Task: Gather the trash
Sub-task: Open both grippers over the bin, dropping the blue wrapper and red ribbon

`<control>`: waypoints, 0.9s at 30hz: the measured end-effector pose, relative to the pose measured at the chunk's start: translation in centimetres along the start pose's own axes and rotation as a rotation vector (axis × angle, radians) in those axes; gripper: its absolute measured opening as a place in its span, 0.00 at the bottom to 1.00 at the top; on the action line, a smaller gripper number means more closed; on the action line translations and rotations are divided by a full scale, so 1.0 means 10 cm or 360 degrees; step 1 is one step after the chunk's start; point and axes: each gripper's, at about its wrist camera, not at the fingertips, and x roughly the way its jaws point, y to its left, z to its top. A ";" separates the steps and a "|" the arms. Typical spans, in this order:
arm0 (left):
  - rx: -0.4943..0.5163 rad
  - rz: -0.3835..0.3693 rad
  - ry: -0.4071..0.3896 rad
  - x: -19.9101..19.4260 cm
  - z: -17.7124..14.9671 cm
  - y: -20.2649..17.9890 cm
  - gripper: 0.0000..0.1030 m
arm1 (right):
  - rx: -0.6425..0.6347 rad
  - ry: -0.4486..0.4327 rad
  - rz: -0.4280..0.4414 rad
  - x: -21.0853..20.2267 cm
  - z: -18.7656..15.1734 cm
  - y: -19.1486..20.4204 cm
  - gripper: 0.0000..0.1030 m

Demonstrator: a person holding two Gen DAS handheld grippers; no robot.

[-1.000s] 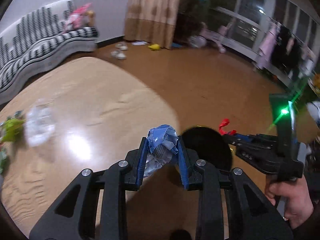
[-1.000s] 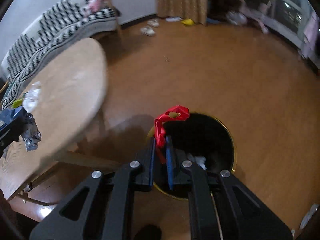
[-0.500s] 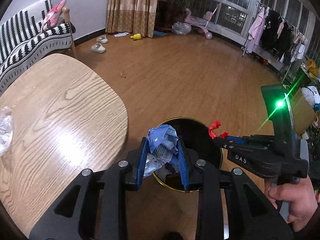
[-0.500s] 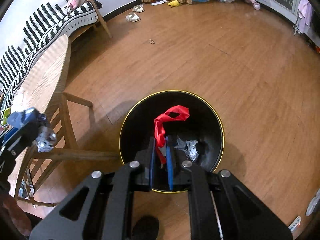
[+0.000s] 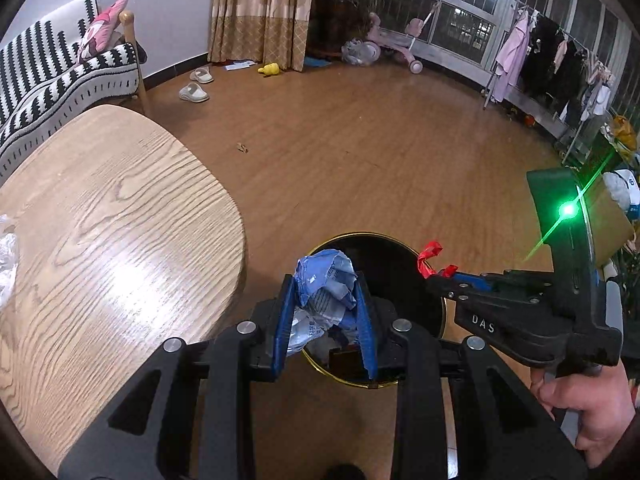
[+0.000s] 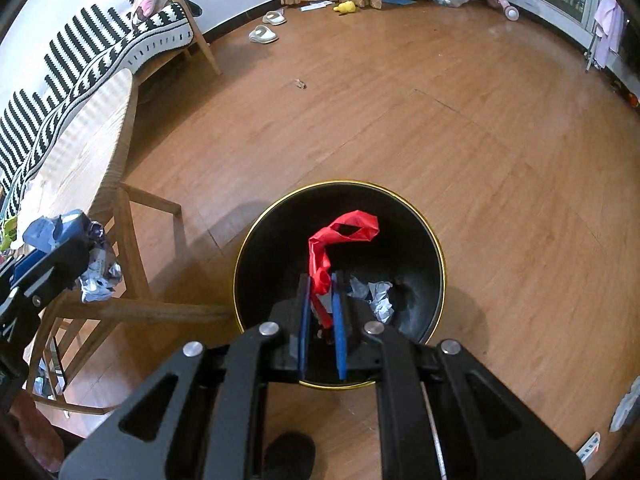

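My left gripper (image 5: 325, 284) is shut on a crumpled blue and white wrapper (image 5: 326, 280), held just over the near rim of a round black bin (image 5: 442, 312) with a gold edge. From the right wrist view, that wrapper (image 6: 98, 276) hangs to the left of the bin (image 6: 400, 236), beside the table. My right gripper (image 6: 320, 280) is shut on a thin red plastic scrap (image 6: 346, 226) that curls up above the bin's mouth. The right gripper (image 5: 434, 276) and its red scrap (image 5: 430, 254) also show over the bin's right side. Crumpled white paper (image 6: 380, 296) lies inside the bin.
A light wooden table (image 5: 120, 220) stands left of the bin, with clear plastic (image 5: 6, 256) at its left edge. Its wooden frame (image 6: 132, 240) reaches close to the bin. A striped sofa (image 5: 48, 72), slippers (image 5: 194, 92) and a clothes rack (image 5: 560, 64) stand farther off.
Both grippers have swung away from the tabletop and down toward the bin, each keeping its piece of trash. In the last half second they barely moved.
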 end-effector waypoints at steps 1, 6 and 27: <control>-0.0002 0.0000 0.0001 0.01 0.00 0.00 0.27 | 0.0001 -0.0001 0.0003 0.00 0.00 0.00 0.11; -0.0011 -0.0003 0.0011 0.04 0.00 -0.02 0.27 | 0.0051 -0.0008 0.0016 -0.03 0.02 -0.06 0.12; 0.0013 -0.0205 0.0056 0.54 0.14 -0.33 0.29 | 0.0307 -0.0227 -0.0050 -0.39 0.04 -0.46 0.74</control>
